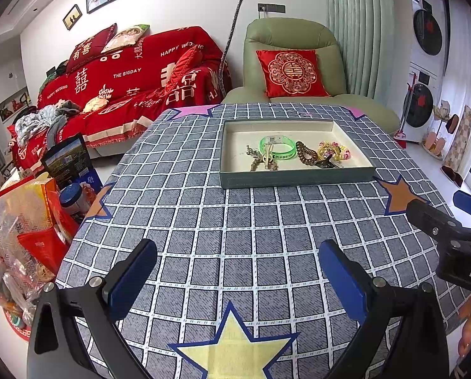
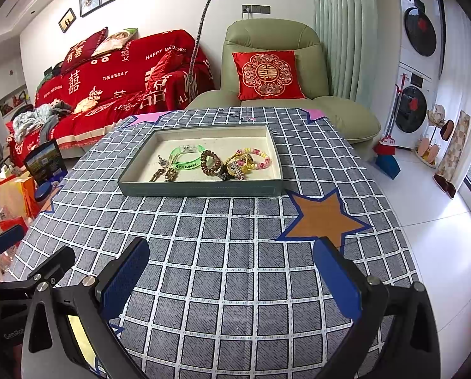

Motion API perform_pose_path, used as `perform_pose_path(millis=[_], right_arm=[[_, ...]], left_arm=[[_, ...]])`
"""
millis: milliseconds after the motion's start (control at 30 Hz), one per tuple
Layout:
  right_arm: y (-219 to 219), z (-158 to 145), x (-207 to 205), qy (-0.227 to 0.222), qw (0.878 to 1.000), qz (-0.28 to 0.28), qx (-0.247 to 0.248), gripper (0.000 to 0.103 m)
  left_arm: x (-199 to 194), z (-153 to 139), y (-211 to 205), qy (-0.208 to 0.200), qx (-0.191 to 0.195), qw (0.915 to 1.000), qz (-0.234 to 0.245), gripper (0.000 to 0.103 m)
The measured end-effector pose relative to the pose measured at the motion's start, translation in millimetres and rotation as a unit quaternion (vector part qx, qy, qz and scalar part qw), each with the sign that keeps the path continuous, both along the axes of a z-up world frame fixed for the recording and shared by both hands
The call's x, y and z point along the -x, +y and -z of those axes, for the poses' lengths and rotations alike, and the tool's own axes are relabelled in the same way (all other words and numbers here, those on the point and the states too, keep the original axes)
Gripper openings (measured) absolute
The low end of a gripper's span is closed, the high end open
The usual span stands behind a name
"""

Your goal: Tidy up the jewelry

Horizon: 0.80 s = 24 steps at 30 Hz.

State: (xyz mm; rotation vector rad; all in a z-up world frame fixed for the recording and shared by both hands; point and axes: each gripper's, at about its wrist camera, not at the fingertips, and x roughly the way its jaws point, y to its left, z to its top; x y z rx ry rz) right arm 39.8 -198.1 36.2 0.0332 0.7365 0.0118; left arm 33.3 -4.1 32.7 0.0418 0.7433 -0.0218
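Note:
A shallow grey-green tray (image 1: 295, 179) (image 2: 200, 189) sits on the far half of the checked tablecloth. In it lie a green wristband (image 1: 278, 147) (image 2: 187, 158), a brown coil bracelet (image 1: 305, 153) (image 2: 211, 162), a metal chain (image 1: 260, 159) (image 2: 164, 172), a colourful bead bracelet (image 1: 335, 151) (image 2: 257, 158) and a dark clip (image 1: 327, 162) (image 2: 232, 170). My left gripper (image 1: 237, 281) is open and empty, near the table's front edge. My right gripper (image 2: 232, 279) is open and empty beside it; its fingers (image 1: 437, 224) show at the right of the left wrist view.
The tablecloth (image 2: 235, 227) carries an orange star (image 2: 324, 218) and a yellow star (image 1: 232, 347). A green armchair (image 1: 292, 63) with a red cushion and a red-covered sofa (image 1: 125, 79) stand behind the table. Bags and boxes (image 1: 24, 221) are piled at the left.

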Motion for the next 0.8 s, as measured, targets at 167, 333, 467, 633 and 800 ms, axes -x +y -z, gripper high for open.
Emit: perform_pose_path(millis=[167,333,467,633,800], right_arm=[[0.0,0.0,0.1,0.001,1.000,0.000,0.000,0.103],[1.9,-1.3,2.5,0.002,1.000,-0.003,0.003,0.103],[2.6,-0.8,3.3,0.003,1.000,-0.005,0.003,0.103],[1.9,0.7,3.1,0.004,1.000,-0.004,0.002,0.103],[1.3,1.0,2.9,0.004,1.000,-0.004,0.002,0.103]], left_arm=[[0.7,0.4,1.7,0.001,0.001,1.0000,-0.001,0.103],[0.4,1.2,2.5,-0.001,0.000,1.0000,-0.004,0.103],[-0.3,2.6,2.5,0.002,0.000,1.0000,-0.003,0.103],[-1.4,4.2,2.9,0.006,0.006,1.0000,0.000,0.103],[-1.1,3.3,1.8,0.006,0.006,1.0000,0.005,0.103]])
